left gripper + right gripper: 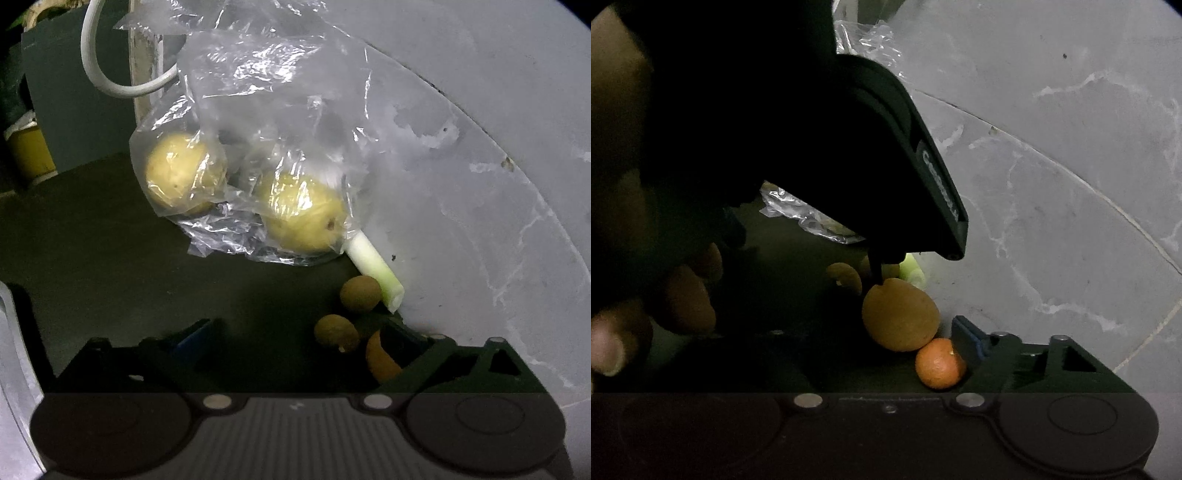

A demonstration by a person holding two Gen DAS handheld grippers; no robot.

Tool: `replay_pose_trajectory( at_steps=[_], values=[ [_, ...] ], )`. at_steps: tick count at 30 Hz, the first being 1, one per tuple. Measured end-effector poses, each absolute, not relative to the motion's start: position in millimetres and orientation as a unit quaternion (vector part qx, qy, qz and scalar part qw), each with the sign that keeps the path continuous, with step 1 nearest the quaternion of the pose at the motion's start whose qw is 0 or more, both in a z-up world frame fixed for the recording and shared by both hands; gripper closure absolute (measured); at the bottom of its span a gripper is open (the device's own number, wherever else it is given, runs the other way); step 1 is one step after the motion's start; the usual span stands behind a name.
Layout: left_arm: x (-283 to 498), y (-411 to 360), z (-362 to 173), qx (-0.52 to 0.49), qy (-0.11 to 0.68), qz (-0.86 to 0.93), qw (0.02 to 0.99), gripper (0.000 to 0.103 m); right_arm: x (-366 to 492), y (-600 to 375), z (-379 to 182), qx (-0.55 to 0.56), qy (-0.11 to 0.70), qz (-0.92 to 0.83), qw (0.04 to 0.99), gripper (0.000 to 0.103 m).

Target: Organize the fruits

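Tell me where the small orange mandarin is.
In the right wrist view the small orange mandarin lies low and centre-right on the dark surface, touching the larger tan round fruit and the right gripper's blue-tipped finger.

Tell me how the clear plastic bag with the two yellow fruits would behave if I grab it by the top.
The bag looks thin and crinkled, so it will probably be floppy and stretch rather than hold shape. The two yellow fruits sit low and loose inside, so they would likely swing and knock together. The film shines, so a pinch may slip.
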State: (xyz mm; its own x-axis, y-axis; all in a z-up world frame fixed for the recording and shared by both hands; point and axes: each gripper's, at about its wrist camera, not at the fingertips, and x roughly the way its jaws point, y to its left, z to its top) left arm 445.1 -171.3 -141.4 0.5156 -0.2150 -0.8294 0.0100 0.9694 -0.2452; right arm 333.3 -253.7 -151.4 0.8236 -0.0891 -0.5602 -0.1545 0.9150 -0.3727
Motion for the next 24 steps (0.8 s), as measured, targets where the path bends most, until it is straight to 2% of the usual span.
replay_pose_trajectory(
  at_steps=[8,17,24],
  values=[
    [445,-167,-139,-0.125,0.493,-0.071,0.858,0.017,329,-259,-153,-0.206,0.288,0.01,0.935,0.049],
    [438,-164,-139,-0.153,0.489,-0.071,0.856,0.032,321,-263,-155,-0.208,0.279,0.012,0.938,0.052],
    [438,-160,-140,-0.174,0.485,-0.059,0.855,0.034,329,-264,-159,-0.211,0.28,0.013,0.936,0.052]
  ],
)
